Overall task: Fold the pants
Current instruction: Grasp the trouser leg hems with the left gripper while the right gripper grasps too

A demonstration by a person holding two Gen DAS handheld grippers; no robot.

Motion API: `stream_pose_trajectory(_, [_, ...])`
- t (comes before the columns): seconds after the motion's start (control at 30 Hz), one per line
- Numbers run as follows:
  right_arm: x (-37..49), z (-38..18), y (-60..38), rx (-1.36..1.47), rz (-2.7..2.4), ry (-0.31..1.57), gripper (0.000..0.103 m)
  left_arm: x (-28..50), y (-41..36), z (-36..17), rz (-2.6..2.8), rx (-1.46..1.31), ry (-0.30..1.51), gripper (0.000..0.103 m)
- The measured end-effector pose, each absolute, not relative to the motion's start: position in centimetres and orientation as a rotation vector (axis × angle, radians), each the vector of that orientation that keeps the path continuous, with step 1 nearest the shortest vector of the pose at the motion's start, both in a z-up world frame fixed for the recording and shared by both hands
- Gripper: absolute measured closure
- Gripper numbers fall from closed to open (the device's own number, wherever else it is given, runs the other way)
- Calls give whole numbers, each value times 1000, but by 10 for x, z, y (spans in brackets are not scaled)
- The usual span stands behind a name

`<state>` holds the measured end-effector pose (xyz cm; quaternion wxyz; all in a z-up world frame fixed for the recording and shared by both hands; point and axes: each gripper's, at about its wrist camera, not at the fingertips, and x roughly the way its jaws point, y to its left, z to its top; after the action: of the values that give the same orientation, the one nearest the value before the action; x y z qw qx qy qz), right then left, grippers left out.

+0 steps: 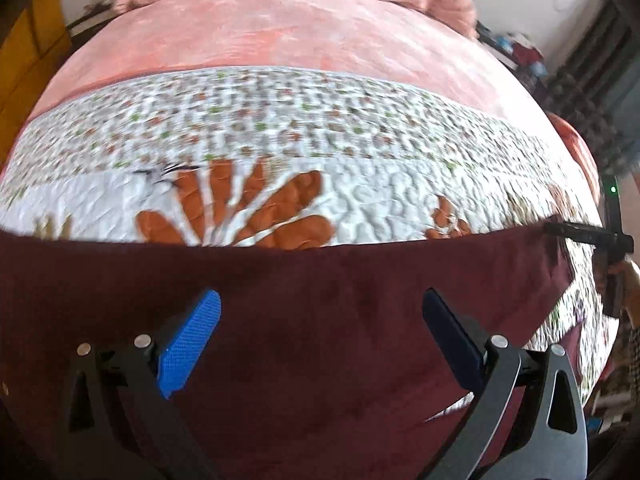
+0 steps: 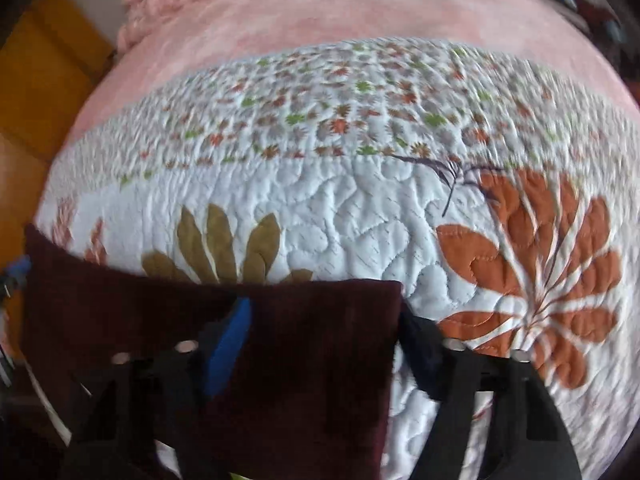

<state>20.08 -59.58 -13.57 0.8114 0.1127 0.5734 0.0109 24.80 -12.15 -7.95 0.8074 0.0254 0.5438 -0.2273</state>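
Hovering above the maroon pants [image 1: 300,320] on the quilted bed [image 1: 360,184], left claw [image 1: 320,304] and right claw [image 2: 324,312] both gape empty; next, likely pinching the twelve-o'clock edge to fold.

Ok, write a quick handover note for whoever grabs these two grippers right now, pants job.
Left gripper: open, hovering over the pants, holding nothing.
Right gripper: open, at the pants' right edge, also holding nothing.
Pants: dark red, lying flat on the quilt on the bed, straight far edge, corner near the right gripper. Pink blanket lies beyond.
Done: pants look laid out, possibly folded once; hard to tell.
Left: grip the edge and fold again.
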Motion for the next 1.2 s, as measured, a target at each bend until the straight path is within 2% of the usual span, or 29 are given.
stream_pose_trajectory(0.03, [198, -133, -595, 240, 49, 1218, 81, 248, -129, -80, -522, 81, 1162, 3])
stream_pose_trajectory(0.07, [195, -129, -595, 243, 56, 1211, 84, 249, -134, -81, -547, 107, 1157, 3])
stream_pose_trajectory(0.3, [159, -72, -593, 208, 190, 1050, 84, 251, -196, -87, -818, 338, 1082, 3])
stream_pose_trajectory(0.47, [139, -29, -599, 206, 303, 925, 85, 268, -231, -83, -1016, 319, 1080, 3])
stream_pose_trajectory(0.63, [132, -8, -594, 207, 331, 822, 85, 280, -262, -96, -1244, 245, 1223, 3])
stream_pose_trajectory(0.83, [127, 2, -596, 221, 344, 776, 85, 277, -258, -119, -1302, 206, 1367, 4])
stream_pose_trajectory(0.9, [126, -2, -597, 226, 327, 779, 85, 275, -245, -123, -1264, 215, 1396, 29])
stream_pose_trajectory(0.93, [126, -5, -598, 231, 315, 782, 85, 275, -238, -125, -1238, 223, 1405, 59])
stream_pose_trajectory(1.0, [125, -10, -600, 254, 291, 792, 85, 273, -227, -127, -1182, 253, 1398, 87])
stream_pose_trajectory(1.1, [119, -14, -592, 243, 256, 810, 85, 257, -203, -100, -1137, 244, 1280, 93])
stream_pose_trajectory(1.2, [106, -8, -587, 228, 230, 807, 84, 213, -189, -60, -1028, 321, 1091, 94])
